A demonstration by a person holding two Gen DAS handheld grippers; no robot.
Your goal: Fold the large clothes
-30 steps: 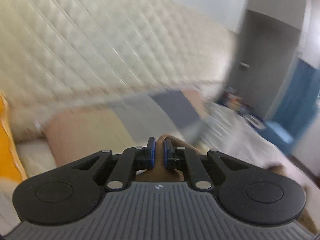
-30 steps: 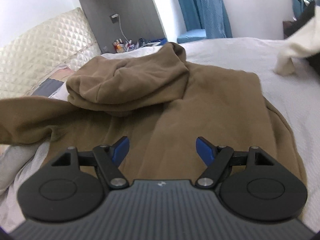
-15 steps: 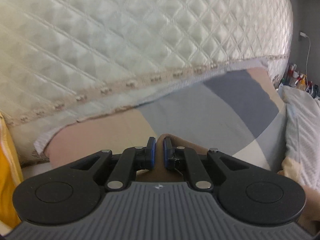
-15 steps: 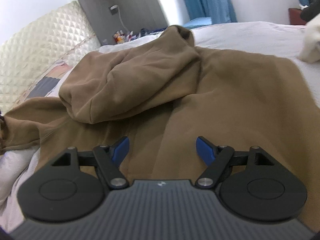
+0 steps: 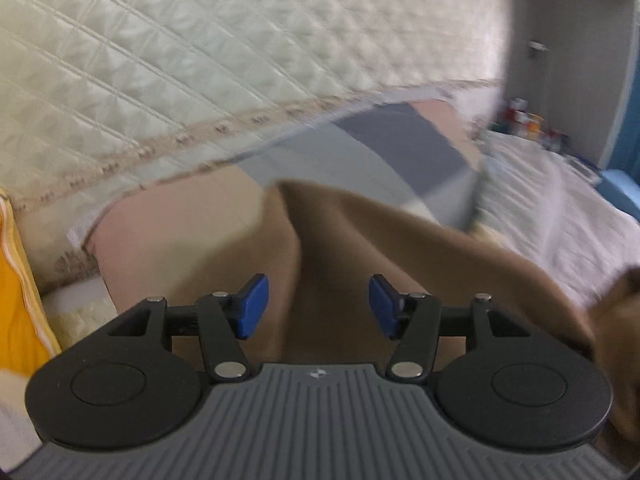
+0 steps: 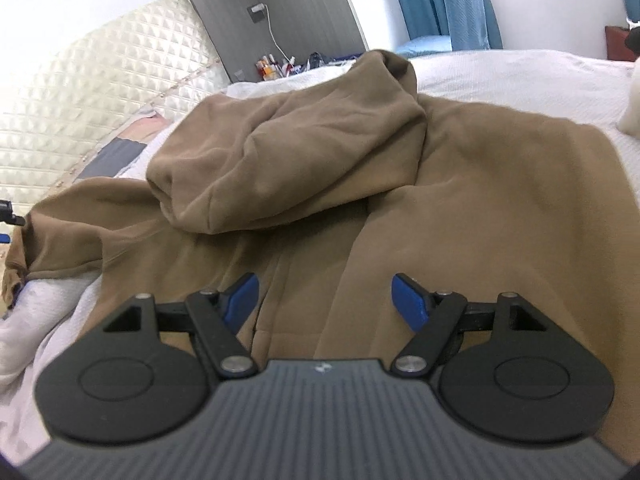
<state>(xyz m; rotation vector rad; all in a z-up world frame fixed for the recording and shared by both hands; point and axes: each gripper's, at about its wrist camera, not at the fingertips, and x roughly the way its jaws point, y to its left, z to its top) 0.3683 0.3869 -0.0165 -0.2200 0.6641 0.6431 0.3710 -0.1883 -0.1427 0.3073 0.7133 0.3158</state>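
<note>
My left gripper (image 5: 318, 306): two black swing arms with silver pivot screws, blue pads (image 5: 252, 306) on the fingertips. Two round black housings sit either side, each with a shallow pressed circle. Grey ribbed body plate below, small white logo at its top edge. My right gripper (image 6: 324, 307) is the same build: black linkages, triangular cut-outs in the outer arms, silver screws, blue pads (image 6: 409, 307), grey ribbed plate with the same tiny logo. A bit of black hardware with a blue tip shows at the far left edge of the right view.

white bedspread (image 6: 520, 80) right of hoodie (image 6: 480, 200) open; headboard (image 5: 160, 60) blocks far side
</note>
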